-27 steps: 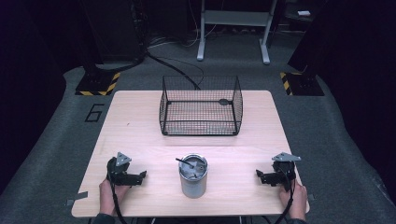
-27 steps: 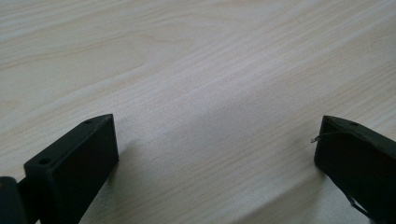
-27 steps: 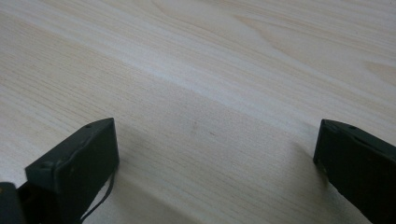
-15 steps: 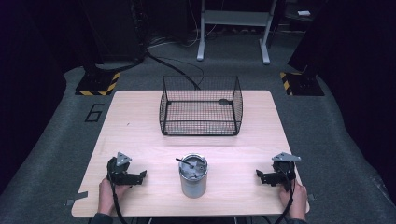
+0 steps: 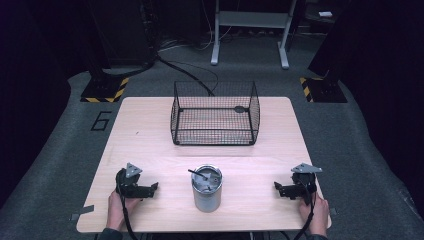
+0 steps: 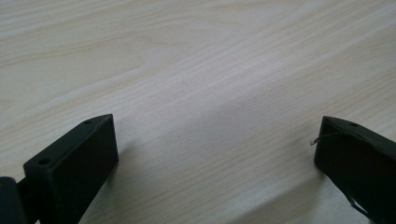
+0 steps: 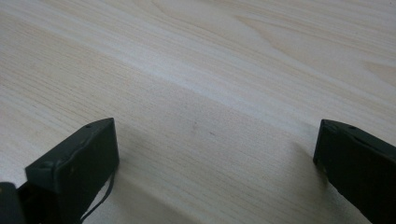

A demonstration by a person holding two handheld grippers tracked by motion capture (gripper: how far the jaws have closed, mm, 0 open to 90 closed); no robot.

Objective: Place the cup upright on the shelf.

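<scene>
A rectangular counter (image 5: 150, 125) of pale wood with rounded corners and a fine, wavy grain is seen from the high view. Near its front edge, at the middle, a cylindrical metal cup (image 5: 206, 188) with a dull brushed surface is stood upright; a thin dark straw or stirrer is leaned against its rim, and something greyish is held inside, though what cannot be told. Farther back, a box-shaped basket (image 5: 215, 114) of black wire mesh, open at the top, is set on the counter, with a small dark round object lying on its floor near the back right.

The left gripper (image 5: 148, 189) is rested on the counter well to the left of the cup, held by a hand (image 5: 119, 209) at the front edge, its grey three-cornered plate uppermost. The right gripper (image 5: 281, 189) is rested well to the right of the cup, held in the same way by the other hand (image 5: 314, 212). Both are pointed inward toward the cup.

In each gripper view, two blocky matte-black jaws are seen spread wide apart, with only bare wood grain between them; nothing is held by either pair.
</scene>
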